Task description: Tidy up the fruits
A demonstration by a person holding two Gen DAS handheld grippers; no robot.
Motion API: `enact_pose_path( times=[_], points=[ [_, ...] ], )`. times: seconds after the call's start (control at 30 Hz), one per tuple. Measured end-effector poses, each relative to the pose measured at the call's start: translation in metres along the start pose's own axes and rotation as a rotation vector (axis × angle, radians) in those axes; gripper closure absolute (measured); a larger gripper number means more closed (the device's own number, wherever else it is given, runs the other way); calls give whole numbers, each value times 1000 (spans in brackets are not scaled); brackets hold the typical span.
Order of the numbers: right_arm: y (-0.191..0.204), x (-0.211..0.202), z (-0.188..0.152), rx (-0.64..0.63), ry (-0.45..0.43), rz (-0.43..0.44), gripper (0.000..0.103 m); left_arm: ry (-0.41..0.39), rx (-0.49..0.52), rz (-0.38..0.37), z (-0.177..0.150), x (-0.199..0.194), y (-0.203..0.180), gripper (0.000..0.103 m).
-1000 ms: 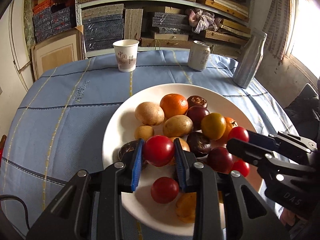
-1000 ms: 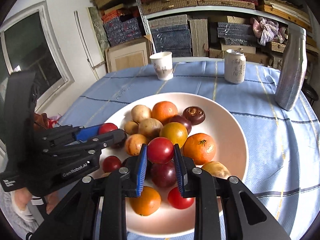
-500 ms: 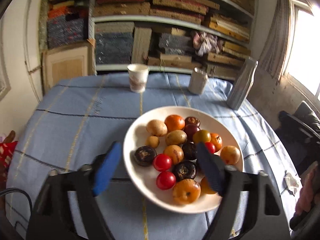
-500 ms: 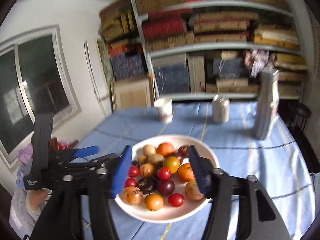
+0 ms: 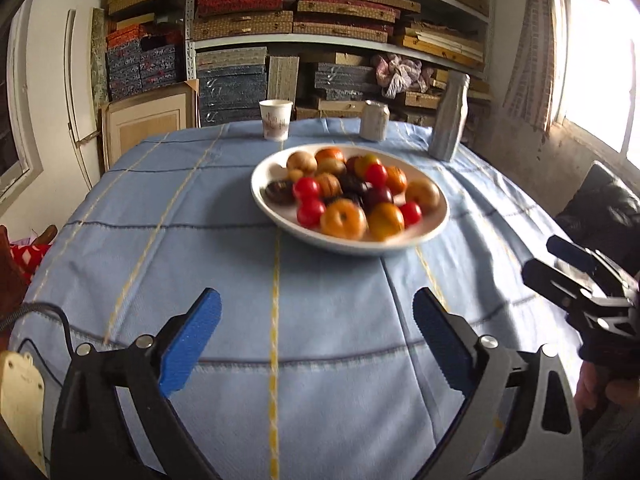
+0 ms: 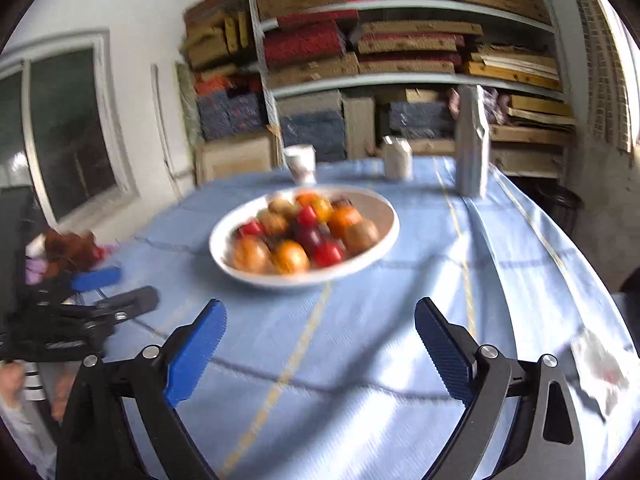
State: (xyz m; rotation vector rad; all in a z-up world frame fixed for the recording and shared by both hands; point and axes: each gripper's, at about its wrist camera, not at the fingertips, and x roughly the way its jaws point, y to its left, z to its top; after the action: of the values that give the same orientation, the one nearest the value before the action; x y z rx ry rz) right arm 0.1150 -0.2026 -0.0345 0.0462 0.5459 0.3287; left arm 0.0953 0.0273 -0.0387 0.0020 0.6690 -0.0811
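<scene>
Along the bottom of the left wrist view, the left claw (image 5: pixel 316 344) is gaping wide, its blue pads (image 5: pixel 192 344) holding nothing and hanging over the blue cloth of the bench (image 5: pixel 160 240). At the bottom of the right wrist view the right claw (image 6: pixel 320 352) is likewise spreading wide and gripping nothing. Farther up, near mid-frame, the white plate (image 5: pixel 272 216) is sitting on the bench, piled with the fruits (image 5: pixel 352 196), red, orange, tan and dark ones touching one another; both views are blurring them. Beyond the plate, a paper cup (image 5: pixel 275 120), a can (image 5: pixel 374 122) and a silvery bottle (image 5: pixel 449 116) are standing upright along the far edge. Only the right wrist view is showing a crumpled wrapper (image 6: pixel 596 368) lying at lower right; only the left wrist view is showing a black seat (image 5: pixel 600 204) at right.
</scene>
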Motion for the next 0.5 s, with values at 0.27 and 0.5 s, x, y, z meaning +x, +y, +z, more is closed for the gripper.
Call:
enact_pose_path(
  times=[0.27,0.5],
  points=[
    [-3,0,-3,28,-1,-11,4,-14,-3,56,-8,-6,-4,5],
    [5,-2,-5,-2,-10,0,4,-30,14,107,3,-11,-9,5]
  ],
)
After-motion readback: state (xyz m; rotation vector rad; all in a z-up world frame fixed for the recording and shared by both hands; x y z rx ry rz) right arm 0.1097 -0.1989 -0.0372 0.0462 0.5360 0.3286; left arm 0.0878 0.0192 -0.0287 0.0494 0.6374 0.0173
